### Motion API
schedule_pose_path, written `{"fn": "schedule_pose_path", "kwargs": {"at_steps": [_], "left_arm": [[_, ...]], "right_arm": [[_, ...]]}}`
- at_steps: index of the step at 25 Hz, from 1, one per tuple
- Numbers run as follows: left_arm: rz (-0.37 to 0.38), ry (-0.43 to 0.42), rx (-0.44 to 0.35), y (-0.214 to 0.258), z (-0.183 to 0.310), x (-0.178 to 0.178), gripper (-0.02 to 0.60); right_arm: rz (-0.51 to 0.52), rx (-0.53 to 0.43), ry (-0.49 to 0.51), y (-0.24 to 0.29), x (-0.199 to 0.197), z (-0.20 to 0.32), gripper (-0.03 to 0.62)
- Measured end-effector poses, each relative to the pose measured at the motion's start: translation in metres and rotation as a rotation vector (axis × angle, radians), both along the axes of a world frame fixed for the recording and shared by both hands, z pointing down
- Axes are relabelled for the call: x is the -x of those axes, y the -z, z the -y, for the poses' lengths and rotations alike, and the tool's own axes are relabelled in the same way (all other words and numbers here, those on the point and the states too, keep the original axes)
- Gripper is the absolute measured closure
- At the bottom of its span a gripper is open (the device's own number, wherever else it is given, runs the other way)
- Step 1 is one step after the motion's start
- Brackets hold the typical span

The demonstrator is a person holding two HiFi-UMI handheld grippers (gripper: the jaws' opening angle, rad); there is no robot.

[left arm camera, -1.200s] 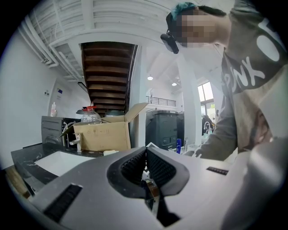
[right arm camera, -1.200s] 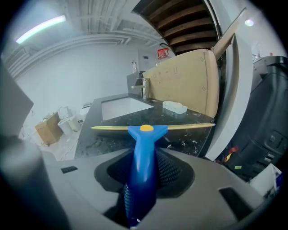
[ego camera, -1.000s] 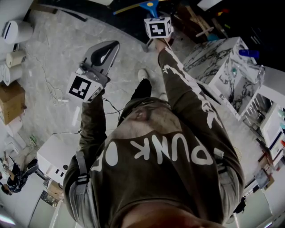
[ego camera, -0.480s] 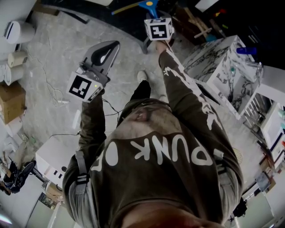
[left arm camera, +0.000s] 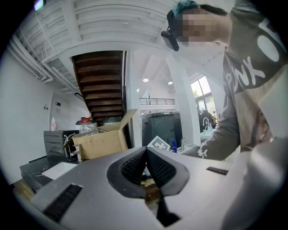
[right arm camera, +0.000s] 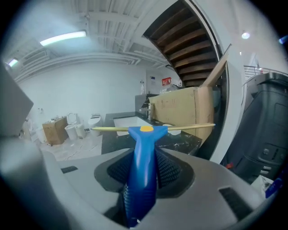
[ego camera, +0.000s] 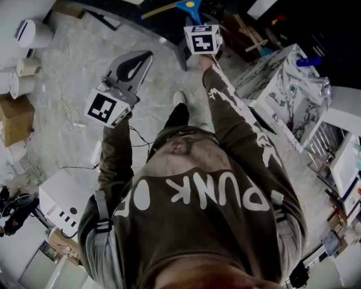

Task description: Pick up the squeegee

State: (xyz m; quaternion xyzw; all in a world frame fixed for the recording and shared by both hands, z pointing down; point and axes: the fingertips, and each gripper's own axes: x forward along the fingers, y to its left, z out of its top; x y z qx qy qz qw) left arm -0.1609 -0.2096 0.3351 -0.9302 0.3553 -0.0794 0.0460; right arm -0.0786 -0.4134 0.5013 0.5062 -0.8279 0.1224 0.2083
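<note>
head view: the right gripper (ego camera: 194, 21) is held out at the near edge of the dark counter (ego camera: 163, 25). the blue squeegee (ego camera: 189, 7) sticks out from it over the counter. the left gripper (ego camera: 145, 56) is held off the counter, on its floor side, above the pale marble floor (ego camera: 62, 68). it is well apart from the squeegee.

left gripper view: the two ribbed pads (left arm camera: 157, 168) of the left gripper (left arm camera: 145, 162) are pressed together and nothing is between them. behind them, on the counter (left arm camera: 36, 173), stands an open cardboard box (left arm camera: 96, 143).

right gripper view: the right gripper (right arm camera: 143, 173) is pinching the squeegee (right arm camera: 141, 175) by its blue handle, one pad on each side. the handle points away from the camera. the thin yellow blade (right arm camera: 189, 127) lies crosswise at the far end, in the air above the counter (right arm camera: 180, 140), not touching it. a white sink (right arm camera: 126, 121) is set in the counter, and the cardboard box (right arm camera: 180, 110) stands on the counter behind the blade.
</note>
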Motion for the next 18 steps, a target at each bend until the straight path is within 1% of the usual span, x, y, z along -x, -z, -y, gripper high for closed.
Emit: {"fn": "schedule_pose_path", "kwargs": {"at_steps": [2, 7, 11, 18], "left_arm": [[-0.001, 0.011, -0.019, 0.005, -0.012, -0.009, 0.578], [0.012, 0.033, -0.029, 0.008, -0.045, -0.03, 0.578], [0.012, 0.044, -0.051, 0.012, -0.071, -0.054, 0.578], [0.035, 0.053, -0.072, 0.021, -0.114, -0.093, 0.578]], "right_arm": [[0.011, -0.027, 0.015, 0.013, -0.006, -0.014, 0.45], [0.021, -0.091, 0.039, 0.041, -0.03, -0.056, 0.45], [0.039, -0.137, 0.067, 0.062, -0.05, -0.092, 0.45], [0.08, -0.203, 0.103, 0.097, -0.084, -0.149, 0.45]]}}
